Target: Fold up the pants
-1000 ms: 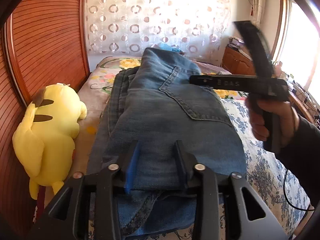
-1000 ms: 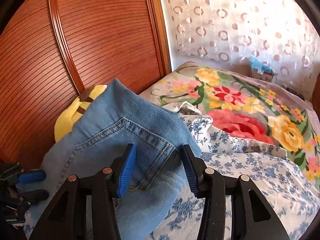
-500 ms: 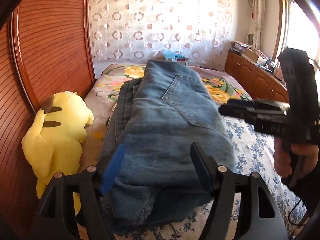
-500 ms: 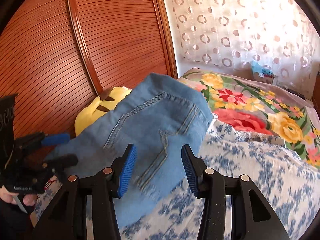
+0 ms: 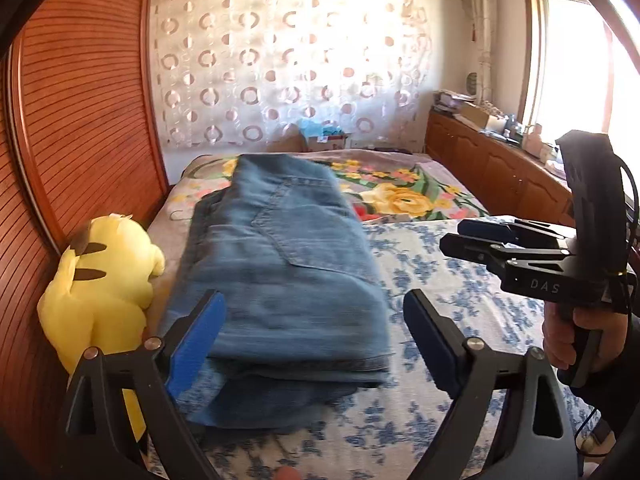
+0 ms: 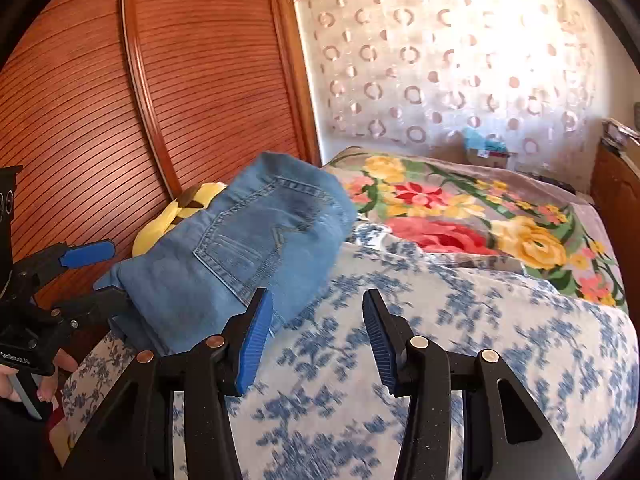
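Note:
The blue jeans [image 5: 280, 272] lie folded in a long stack on the left side of the bed, back pocket up. My left gripper [image 5: 312, 340] hovers at their near end with its jaws opening. The denim shows between the blue pads [image 5: 196, 344], which do not press on it. From the right wrist view the jeans [image 6: 248, 252] sit at the left, with the left gripper [image 6: 116, 272] at their near edge. My right gripper [image 6: 318, 332] is open over the blue-flowered sheet, right of the jeans, with nothing between its fingers. A hand holds the right gripper [image 5: 480, 240] at the right.
A yellow plush toy [image 5: 100, 280] leans against the ribbed wooden door [image 5: 80, 120], left of the jeans. A bright flowered blanket [image 5: 400, 196] covers the far end of the bed. Low wooden cabinets [image 5: 500, 172] run along the right wall. A small box [image 5: 320, 136] stands by the curtain.
The left gripper's jaws have spread wide off the jeans and drawn back. The right gripper has pulled away to the right. The jeans have settled flat on the bed.

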`<action>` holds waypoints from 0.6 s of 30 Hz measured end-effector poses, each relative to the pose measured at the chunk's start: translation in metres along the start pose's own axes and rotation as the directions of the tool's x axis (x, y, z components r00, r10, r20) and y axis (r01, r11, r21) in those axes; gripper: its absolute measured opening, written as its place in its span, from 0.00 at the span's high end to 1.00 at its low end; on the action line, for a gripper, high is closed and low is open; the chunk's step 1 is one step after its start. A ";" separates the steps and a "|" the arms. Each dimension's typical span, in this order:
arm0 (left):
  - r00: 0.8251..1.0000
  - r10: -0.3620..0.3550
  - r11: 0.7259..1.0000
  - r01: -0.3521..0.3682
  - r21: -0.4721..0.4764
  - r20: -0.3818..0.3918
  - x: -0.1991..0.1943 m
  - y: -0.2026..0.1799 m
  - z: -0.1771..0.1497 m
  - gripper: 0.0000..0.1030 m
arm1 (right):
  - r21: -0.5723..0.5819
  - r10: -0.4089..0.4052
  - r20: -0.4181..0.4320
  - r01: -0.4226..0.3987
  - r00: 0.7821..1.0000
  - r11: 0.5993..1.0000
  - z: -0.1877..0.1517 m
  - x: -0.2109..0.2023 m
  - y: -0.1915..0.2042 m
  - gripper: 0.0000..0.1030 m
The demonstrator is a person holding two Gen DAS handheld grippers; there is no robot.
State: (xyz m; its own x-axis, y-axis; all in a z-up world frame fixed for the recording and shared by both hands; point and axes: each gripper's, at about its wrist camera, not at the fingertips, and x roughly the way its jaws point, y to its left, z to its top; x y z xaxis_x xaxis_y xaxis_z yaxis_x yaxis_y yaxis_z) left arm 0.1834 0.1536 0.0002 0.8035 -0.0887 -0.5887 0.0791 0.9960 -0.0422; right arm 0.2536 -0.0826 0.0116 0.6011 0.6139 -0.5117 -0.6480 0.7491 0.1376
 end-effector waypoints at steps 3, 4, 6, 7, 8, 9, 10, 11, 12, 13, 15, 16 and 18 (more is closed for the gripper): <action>1.000 -0.014 1.000 0.014 0.018 0.002 -0.002 -0.016 -0.001 0.05 | 0.021 -0.020 0.014 0.020 1.000 1.000 -0.009 -0.021 -0.006 0.53; 1.000 -0.018 1.000 0.018 0.024 0.004 -0.003 -0.022 -0.002 0.01 | 0.025 -0.028 0.018 0.027 0.999 0.999 -0.012 -0.027 -0.007 0.52; 0.999 -0.037 0.999 0.036 0.026 0.008 -0.005 -0.032 -0.003 0.01 | 0.040 -0.044 0.027 0.043 0.999 0.998 -0.020 -0.044 -0.011 0.52; 0.999 -0.045 0.999 0.045 0.026 0.010 -0.007 -0.037 -0.003 0.00 | 0.050 -0.053 0.032 0.052 0.998 0.997 -0.025 -0.053 -0.013 0.52; 0.999 -0.050 0.998 0.049 0.029 0.013 -0.009 -0.043 -0.004 0.00 | 0.057 -0.063 0.036 0.061 0.997 0.997 -0.029 -0.062 -0.015 0.52; 0.998 -0.053 0.998 0.053 0.030 0.016 -0.010 -0.046 -0.004 0.00 | 0.058 -0.073 0.038 0.071 0.997 0.996 -0.033 -0.069 -0.015 0.52; 0.998 -0.061 0.998 0.060 0.034 0.021 -0.012 -0.054 -0.004 0.00 | 0.059 -0.092 0.040 0.090 0.995 0.994 -0.037 -0.078 -0.016 0.51; 0.998 -0.064 0.997 0.063 0.039 0.024 -0.014 -0.059 -0.004 0.00 | 0.064 -0.106 0.044 0.103 0.993 0.993 -0.041 -0.087 -0.016 0.51; 0.997 -0.068 0.997 0.067 0.042 0.027 -0.016 -0.064 -0.004 0.00 | 0.070 -0.115 0.048 0.112 0.992 0.991 -0.044 -0.097 -0.017 0.51; 0.996 -0.080 0.996 0.078 0.048 0.030 -0.018 -0.071 -0.003 0.00 | 0.077 -0.122 0.054 0.118 0.991 0.990 -0.047 -0.107 -0.018 0.50; 0.995 -0.099 0.994 0.097 0.058 0.032 -0.023 -0.081 -0.003 0.00 | 0.083 -0.144 0.071 0.139 0.987 0.987 -0.051 -0.128 -0.017 0.50; 0.994 -0.100 0.993 0.097 0.069 0.035 -0.026 -0.089 -0.002 0.00 | 0.083 -0.154 0.079 0.148 0.985 0.986 -0.052 -0.137 -0.017 0.50; 0.994 -0.097 0.992 0.094 0.084 0.041 -0.031 -0.100 -0.001 0.00 | 0.086 -0.178 0.104 0.169 0.979 0.982 -0.054 -0.160 -0.018 0.48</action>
State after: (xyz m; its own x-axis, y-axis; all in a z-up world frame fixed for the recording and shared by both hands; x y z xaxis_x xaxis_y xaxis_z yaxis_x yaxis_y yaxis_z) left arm 0.1499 0.0564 0.0215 0.8157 -0.1857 -0.5479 0.2034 0.9787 -0.0288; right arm 0.1434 -0.2075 0.0449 0.7522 0.4934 -0.4368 -0.4941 0.8609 0.1216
